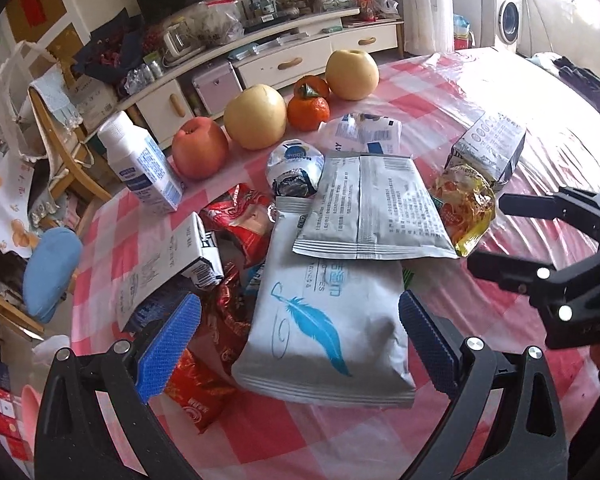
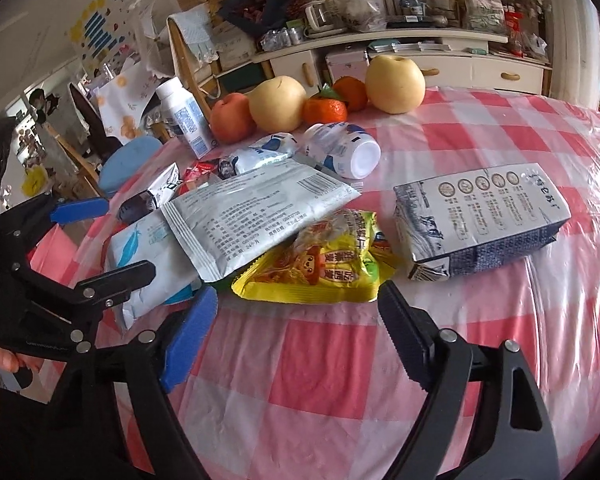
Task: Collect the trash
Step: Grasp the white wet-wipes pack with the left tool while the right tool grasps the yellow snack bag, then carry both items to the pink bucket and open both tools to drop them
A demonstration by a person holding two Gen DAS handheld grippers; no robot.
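Trash lies on a pink checked table (image 1: 520, 184). My left gripper (image 1: 300, 320) is open, its blue pads on either side of a white bag with a blue feather (image 1: 324, 320). A grey printed pouch (image 1: 372, 208) overlaps that bag. A yellow snack wrapper (image 2: 320, 268) lies just ahead of my open right gripper (image 2: 296, 316). A milk carton (image 2: 484, 220) lies on its side to the right. Red wrappers (image 1: 240, 220), a small carton (image 1: 172, 260) and a crumpled foil pack (image 1: 296, 168) lie at the left. The right gripper also shows in the left wrist view (image 1: 496, 236).
An apple (image 1: 200, 148), two pears (image 1: 256, 116) and two oranges (image 1: 308, 112) line the table's far edge beside an upright white bottle (image 1: 140, 160). A white bottle (image 2: 344, 152) lies on its side. Chairs with a blue cushion (image 1: 52, 272) stand left. A cluttered cabinet (image 1: 300, 60) is behind.
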